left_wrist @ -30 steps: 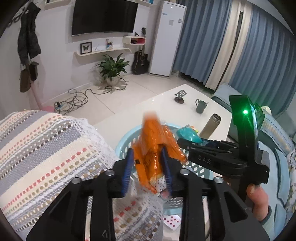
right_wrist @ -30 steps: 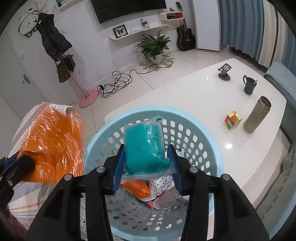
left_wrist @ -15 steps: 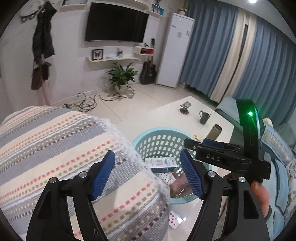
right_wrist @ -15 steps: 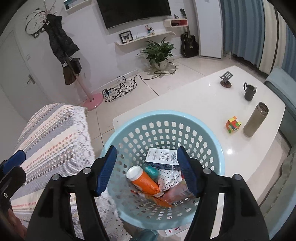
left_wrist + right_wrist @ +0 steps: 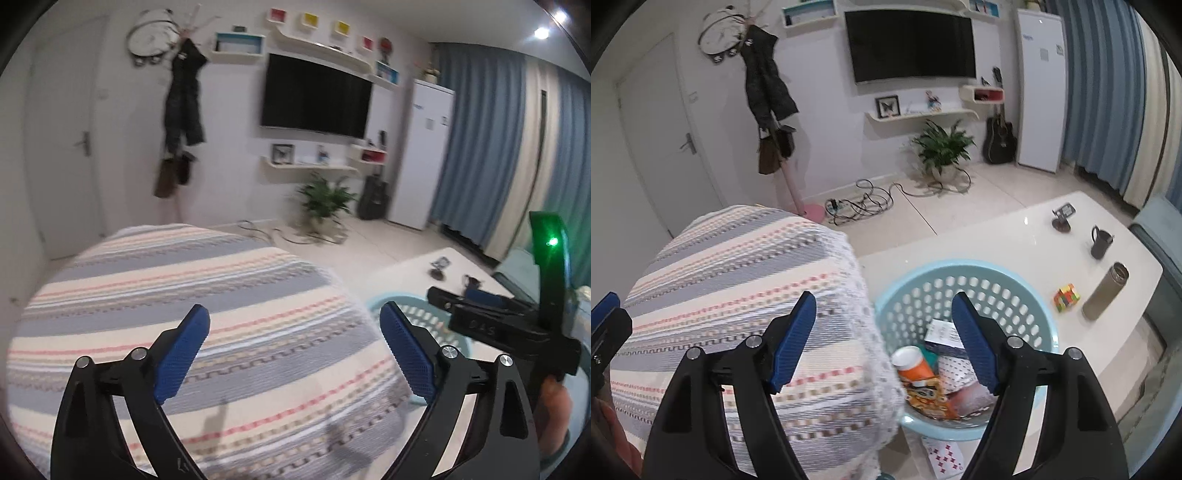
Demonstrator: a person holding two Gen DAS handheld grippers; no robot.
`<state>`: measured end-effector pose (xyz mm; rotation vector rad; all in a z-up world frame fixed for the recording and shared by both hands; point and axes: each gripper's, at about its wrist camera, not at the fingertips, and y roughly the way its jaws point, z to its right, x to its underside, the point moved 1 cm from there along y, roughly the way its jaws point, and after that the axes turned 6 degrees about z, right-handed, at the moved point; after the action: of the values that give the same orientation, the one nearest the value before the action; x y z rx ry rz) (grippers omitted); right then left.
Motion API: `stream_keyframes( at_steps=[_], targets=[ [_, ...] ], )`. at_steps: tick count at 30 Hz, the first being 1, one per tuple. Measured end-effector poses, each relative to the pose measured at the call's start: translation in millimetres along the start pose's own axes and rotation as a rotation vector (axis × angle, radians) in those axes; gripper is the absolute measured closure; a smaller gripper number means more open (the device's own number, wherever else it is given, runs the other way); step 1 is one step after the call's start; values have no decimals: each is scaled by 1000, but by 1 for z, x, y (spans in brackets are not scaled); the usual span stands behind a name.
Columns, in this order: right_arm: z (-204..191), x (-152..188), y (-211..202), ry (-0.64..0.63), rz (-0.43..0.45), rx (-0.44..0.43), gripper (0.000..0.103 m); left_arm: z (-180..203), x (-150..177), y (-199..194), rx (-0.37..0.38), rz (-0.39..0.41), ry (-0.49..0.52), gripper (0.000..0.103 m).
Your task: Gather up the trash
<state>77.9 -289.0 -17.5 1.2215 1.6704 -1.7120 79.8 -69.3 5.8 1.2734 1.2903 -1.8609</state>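
A light blue perforated basket (image 5: 1030, 295) stands on the white table and holds trash: an orange packet (image 5: 929, 400), an orange cup-shaped tub (image 5: 911, 363), a teal packet (image 5: 929, 357), a white box (image 5: 942, 334) and patterned wrappers. My right gripper (image 5: 884, 341) is open and empty, above the basket's left rim. My left gripper (image 5: 293, 345) is open and empty over the striped sofa cover (image 5: 184, 295). The basket rim (image 5: 399, 300) shows at the right of the left wrist view, partly hidden by the right gripper's body (image 5: 509, 325).
The white table (image 5: 1015, 236) carries a thermos (image 5: 1105, 297), a colour cube (image 5: 1066, 297), a dark mug (image 5: 1100, 242) and a phone stand (image 5: 1063, 218). A patterned card (image 5: 942, 454) lies below the basket. Cables (image 5: 864, 201), a plant (image 5: 943, 147) and a coat rack (image 5: 768, 96) stand beyond.
Both grippers opened and dropped the orange and teal packets into the basket, then lifted and tilted up and away towards the sofa side.
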Motion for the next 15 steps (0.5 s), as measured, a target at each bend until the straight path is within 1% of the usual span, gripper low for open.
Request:
stream_keyframes(
  at_steps=[1,4,8,11,15],
  targets=[
    [-5,0,-3,-5,11,-2,30,-3,0,-4,-8,5,1,12],
    [-18,3,-13,-15,49,-3,30,-10,2,-22,-67,40,6,12],
    [-26,8,-24,-9,87,-3,30,-12,3,-43,-106,92,14,9],
    [-29,14,-31,-15,108,23,30,-11,7,-51,-119,111,20,8],
    [-33,21,-38,-24,132,47,30,-15,15,-56,-127,104,13,8]
  ],
)
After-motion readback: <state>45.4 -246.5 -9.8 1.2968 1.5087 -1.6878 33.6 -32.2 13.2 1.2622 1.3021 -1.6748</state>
